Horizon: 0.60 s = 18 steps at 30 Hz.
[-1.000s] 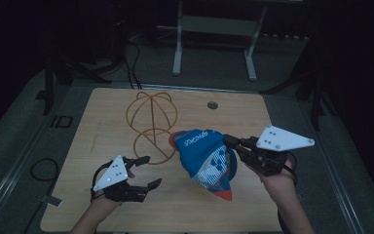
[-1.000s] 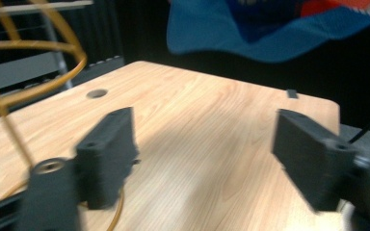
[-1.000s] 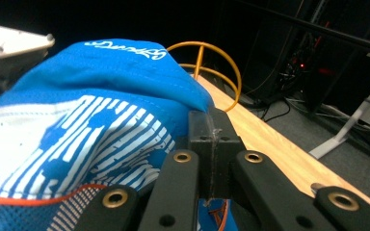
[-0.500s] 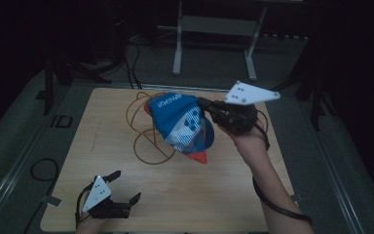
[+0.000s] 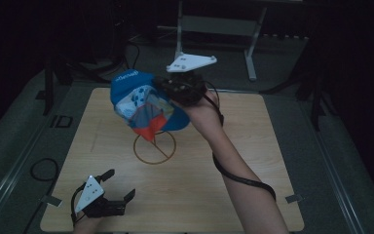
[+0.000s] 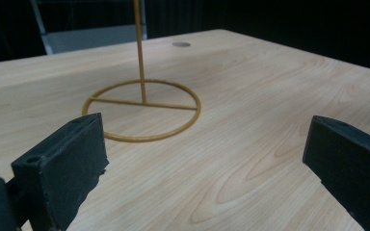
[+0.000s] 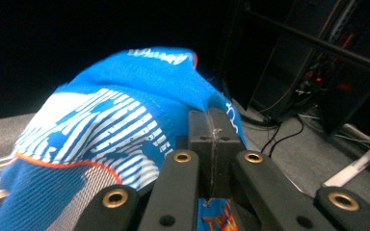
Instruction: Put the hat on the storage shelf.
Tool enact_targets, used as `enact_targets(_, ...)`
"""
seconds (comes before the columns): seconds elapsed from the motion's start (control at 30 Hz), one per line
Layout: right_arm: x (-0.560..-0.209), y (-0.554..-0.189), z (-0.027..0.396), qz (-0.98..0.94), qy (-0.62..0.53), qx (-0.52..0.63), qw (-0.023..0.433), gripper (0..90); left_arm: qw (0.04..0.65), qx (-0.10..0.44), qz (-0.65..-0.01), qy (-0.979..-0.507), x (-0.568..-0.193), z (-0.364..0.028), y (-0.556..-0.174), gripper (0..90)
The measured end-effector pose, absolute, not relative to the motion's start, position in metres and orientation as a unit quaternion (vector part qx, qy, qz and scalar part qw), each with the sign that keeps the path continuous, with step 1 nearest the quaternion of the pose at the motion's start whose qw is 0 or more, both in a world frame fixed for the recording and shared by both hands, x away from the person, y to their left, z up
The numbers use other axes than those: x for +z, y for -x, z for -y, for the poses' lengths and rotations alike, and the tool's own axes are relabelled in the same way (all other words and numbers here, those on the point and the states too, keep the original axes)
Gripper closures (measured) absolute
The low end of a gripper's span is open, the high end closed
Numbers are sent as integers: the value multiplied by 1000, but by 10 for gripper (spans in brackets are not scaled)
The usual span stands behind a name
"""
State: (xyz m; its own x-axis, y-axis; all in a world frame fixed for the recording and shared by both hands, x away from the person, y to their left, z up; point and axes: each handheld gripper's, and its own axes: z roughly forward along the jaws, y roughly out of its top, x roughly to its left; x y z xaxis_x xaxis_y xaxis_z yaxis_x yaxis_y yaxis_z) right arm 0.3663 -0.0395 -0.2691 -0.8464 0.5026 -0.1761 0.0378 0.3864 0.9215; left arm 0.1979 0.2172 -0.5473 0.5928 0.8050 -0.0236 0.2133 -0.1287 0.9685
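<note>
The right hand-held gripper (image 5: 163, 87), clamped on a blue cap (image 5: 143, 100), lifts it over the wire stand (image 5: 154, 146). The left hand-held gripper (image 5: 117, 183) rests wide open and empty on the table (image 5: 253, 146), out of the way.

A blue cap (image 5: 146, 102) hides the top of the wire stand (image 5: 154, 146) in the high view, and the stand's upright rod runs past the top edge in the left gripper view.

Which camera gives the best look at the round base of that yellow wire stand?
The left gripper view: the ring base lies close and unobstructed on the table. The high view shows it smaller, partly under the blue cap.
</note>
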Motion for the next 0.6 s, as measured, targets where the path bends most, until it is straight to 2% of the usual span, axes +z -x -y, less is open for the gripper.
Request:
enact_targets(0.17, -280, -377, 5, -822, -164, 500, 219, 900, 554, 269, -367, -698, -547, -220, -197, 20)
enact_targets(0.6, -311, -393, -6, -846, -181, 457, 206, 900, 558, 261, -369, -696, -548, -222, -198, 20)
